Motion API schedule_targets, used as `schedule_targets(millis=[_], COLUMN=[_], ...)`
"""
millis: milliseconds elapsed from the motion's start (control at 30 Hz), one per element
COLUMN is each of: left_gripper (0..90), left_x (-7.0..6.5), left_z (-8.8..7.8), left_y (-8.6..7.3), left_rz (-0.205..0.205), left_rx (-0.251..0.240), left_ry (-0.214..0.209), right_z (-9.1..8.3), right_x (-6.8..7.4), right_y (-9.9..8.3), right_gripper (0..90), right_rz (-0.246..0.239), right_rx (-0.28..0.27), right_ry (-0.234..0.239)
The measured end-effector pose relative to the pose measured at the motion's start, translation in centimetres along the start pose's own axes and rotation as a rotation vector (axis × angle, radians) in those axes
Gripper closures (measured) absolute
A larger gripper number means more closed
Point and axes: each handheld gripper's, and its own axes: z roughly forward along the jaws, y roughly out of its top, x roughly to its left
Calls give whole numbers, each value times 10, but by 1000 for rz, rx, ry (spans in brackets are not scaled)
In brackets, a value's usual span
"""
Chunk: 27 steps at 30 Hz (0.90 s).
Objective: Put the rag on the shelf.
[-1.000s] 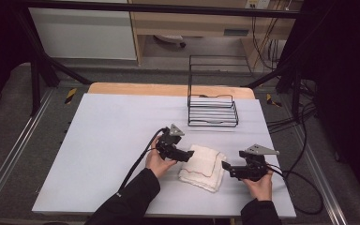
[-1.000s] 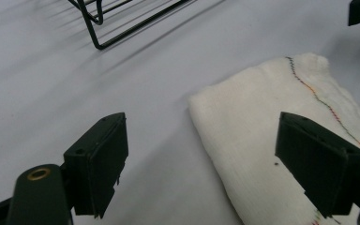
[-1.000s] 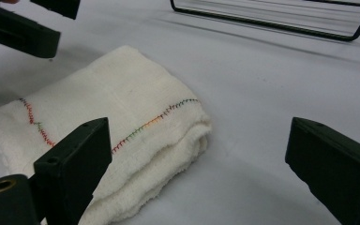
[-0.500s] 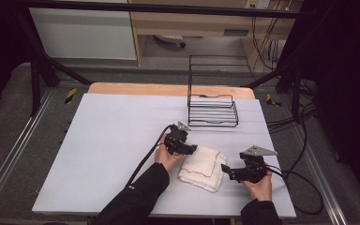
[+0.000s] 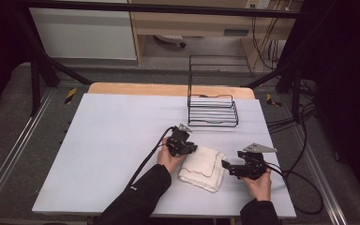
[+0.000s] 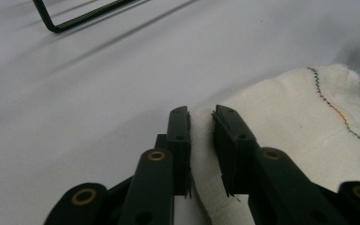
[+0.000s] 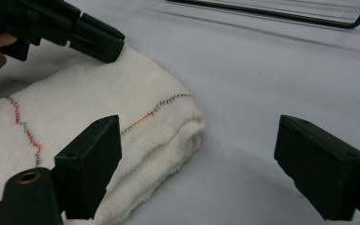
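The folded white cloth [image 5: 201, 167] lies on the pale surface [image 5: 108, 140], toward its near edge, between the two hands and in front of the black wire rack [image 5: 213, 110], which stands well apart from it. The left claw [image 6: 200, 123] sits at the cloth's far left corner; its jaws have just been closing and now pinch a fold of the cloth between the pads (a narrow strip of fabric is visible in the gap in the left gripper view). The right claw [image 7: 199, 168] rests just beside the cloth's right edge with its jaws spread wide; these have just been closing slightly, with one pad over the folded edge and the other over bare surface, neither pressing on the fabric. A line of multicoloured stitching [image 7: 155, 110] runs across the cloth's top layer
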Motion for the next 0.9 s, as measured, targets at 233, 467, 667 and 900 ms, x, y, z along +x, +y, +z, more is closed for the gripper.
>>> schedule_targets(millis=[233,467,667,900], left_gripper=[799,805,805,805], left_x=[1,-1,-1,-3], left_z=[1,1,1,1], left_y=[-3,-4,-5,-7], left_rz=[4,32,38,58], left_rx=[-17,-19,-28,-44], left_ry=[-14,-4,-4,6], right_z=[17,28,31,31], right_x=[-2,-1,4,7], right_y=[6,7,6,6], right_gripper=[283,405,498,701], right_rz=[17,17,23,82], right_rx=[13,48,59,77], right_ry=[-30,-35,-27,30])
